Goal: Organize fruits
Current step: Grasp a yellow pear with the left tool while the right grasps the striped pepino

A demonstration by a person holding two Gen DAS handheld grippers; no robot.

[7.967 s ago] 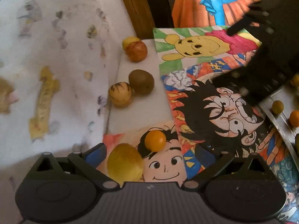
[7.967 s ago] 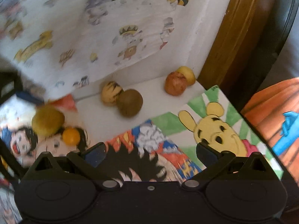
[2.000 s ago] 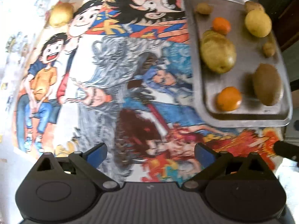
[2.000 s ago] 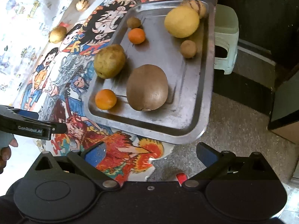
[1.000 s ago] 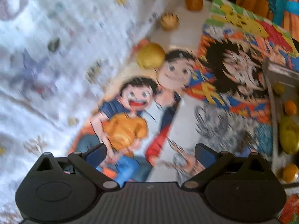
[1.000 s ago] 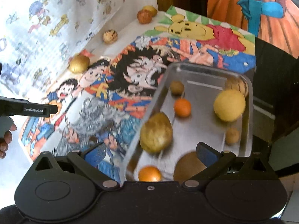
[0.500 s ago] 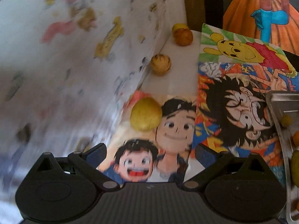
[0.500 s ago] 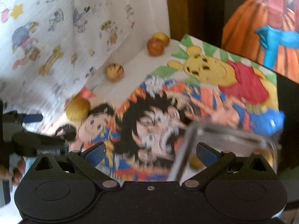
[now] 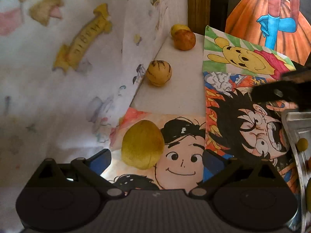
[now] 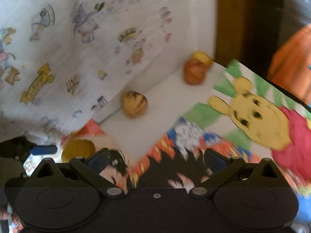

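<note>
**Both grippers wide and empty; four fruits off the tray**

Left gripper [image 9: 156,160]: fingers spread wide, gripping nothing, hanging just in front of a large yellow fruit [image 9: 142,147] that sits nearer its left finger on the cartoon mat [image 9: 182,128], no clear contact. Right gripper [image 10: 156,160]: equally wide, empty, over the mat's black-haired drawing; seen from the left wrist only as a dark blurred shape at the right edge. Farther along, by the cloth-draped back edge of the white tabletop [image 9: 178,89]: a striped yellow fruit [image 9: 159,73], then a reddish-brown fruit [image 9: 184,39] touching a yellow fruit [image 9: 177,29] in the far corner. Metal tray [image 9: 291,128] cut off at the right edge, holding a small olive-yellow fruit [image 9: 302,144]; other contents barely visible. Right wrist view motion-blurred.
</note>
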